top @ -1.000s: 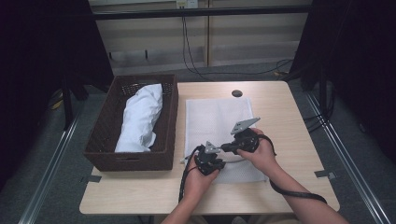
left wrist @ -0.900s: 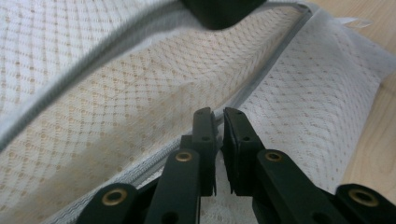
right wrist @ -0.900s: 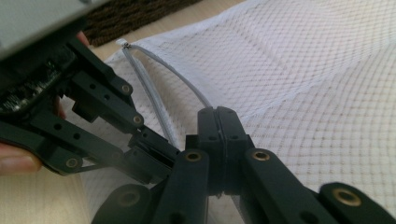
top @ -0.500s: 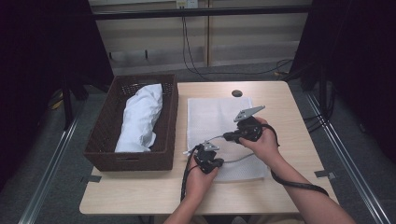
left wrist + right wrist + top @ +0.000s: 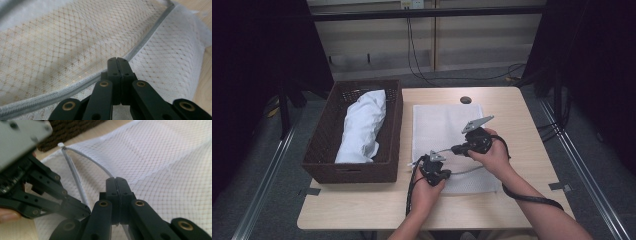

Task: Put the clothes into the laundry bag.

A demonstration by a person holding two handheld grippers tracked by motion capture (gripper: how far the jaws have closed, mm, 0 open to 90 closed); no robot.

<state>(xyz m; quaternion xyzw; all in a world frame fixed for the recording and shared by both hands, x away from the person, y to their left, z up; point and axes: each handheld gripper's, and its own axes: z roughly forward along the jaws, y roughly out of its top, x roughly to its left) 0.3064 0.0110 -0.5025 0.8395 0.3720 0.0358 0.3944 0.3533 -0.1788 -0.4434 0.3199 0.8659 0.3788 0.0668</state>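
Far left of both tongs sits a dark brown woven wicker basket [image 5: 319, 150] with a crumpled white cloth bundle [image 5: 361, 126] inside. Right beside it, a flat white mesh laundry bag [image 5: 439, 125] lies on the light wooden table [image 5: 522, 125], stretching away ahead of the tongs. The left gripper [image 5: 117, 62] is pinched tight on the bag's grey zipper edge [image 5: 75, 88] at the near corner. The right gripper [image 5: 117, 182], just right of it (raised a bit higher), is clamped on the mesh by the zipper too, pulling that opening apart.
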